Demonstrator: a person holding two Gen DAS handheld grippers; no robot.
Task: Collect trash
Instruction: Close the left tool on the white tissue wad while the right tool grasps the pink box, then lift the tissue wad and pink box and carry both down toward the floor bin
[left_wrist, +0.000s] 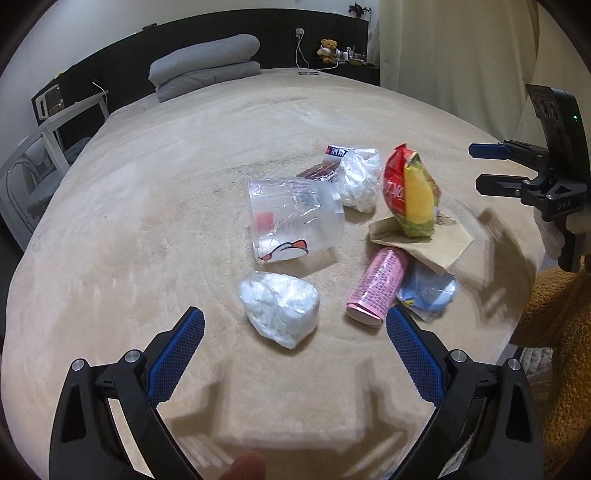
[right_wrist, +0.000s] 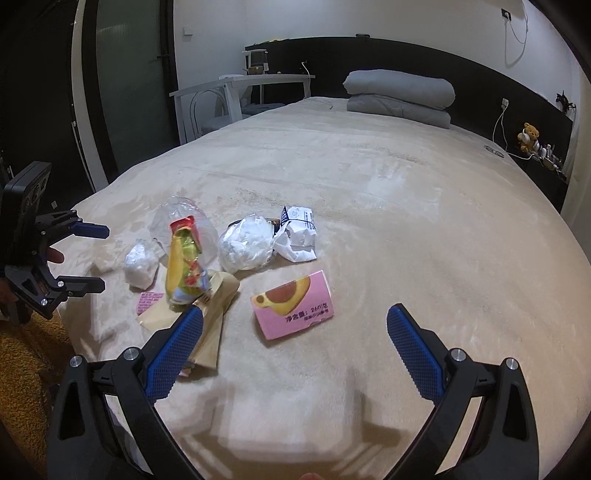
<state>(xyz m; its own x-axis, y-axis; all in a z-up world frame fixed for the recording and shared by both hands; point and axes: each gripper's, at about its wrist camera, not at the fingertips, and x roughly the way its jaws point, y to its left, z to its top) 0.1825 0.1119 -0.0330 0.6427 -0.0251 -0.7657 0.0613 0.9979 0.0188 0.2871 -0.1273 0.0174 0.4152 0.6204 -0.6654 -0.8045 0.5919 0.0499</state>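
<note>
Trash lies in a pile on the beige bed (left_wrist: 147, 206). In the left wrist view: a crumpled white bag (left_wrist: 279, 302) just ahead of my open, empty left gripper (left_wrist: 295, 328), a clear plastic cup (left_wrist: 293, 218), a pink carton (left_wrist: 377, 288), a red and yellow snack bag (left_wrist: 412, 190) on brown paper (left_wrist: 439, 242), another white wad (left_wrist: 360, 179). My right gripper (left_wrist: 480, 168) shows at the right, open. In the right wrist view, my open right gripper (right_wrist: 295, 325) hovers near the pink carton (right_wrist: 293, 308); the snack bag (right_wrist: 183, 258) and white wads (right_wrist: 245, 247) lie beyond. The left gripper (right_wrist: 98, 256) is at the left.
A folded grey duvet (left_wrist: 207, 62) lies at the head of the bed against a black headboard. A white desk and chair (right_wrist: 236, 96) stand beside the bed. A teddy bear (left_wrist: 328, 50) and small items sit on the nightstand. An orange-brown sleeve (left_wrist: 557, 332) is at the edge.
</note>
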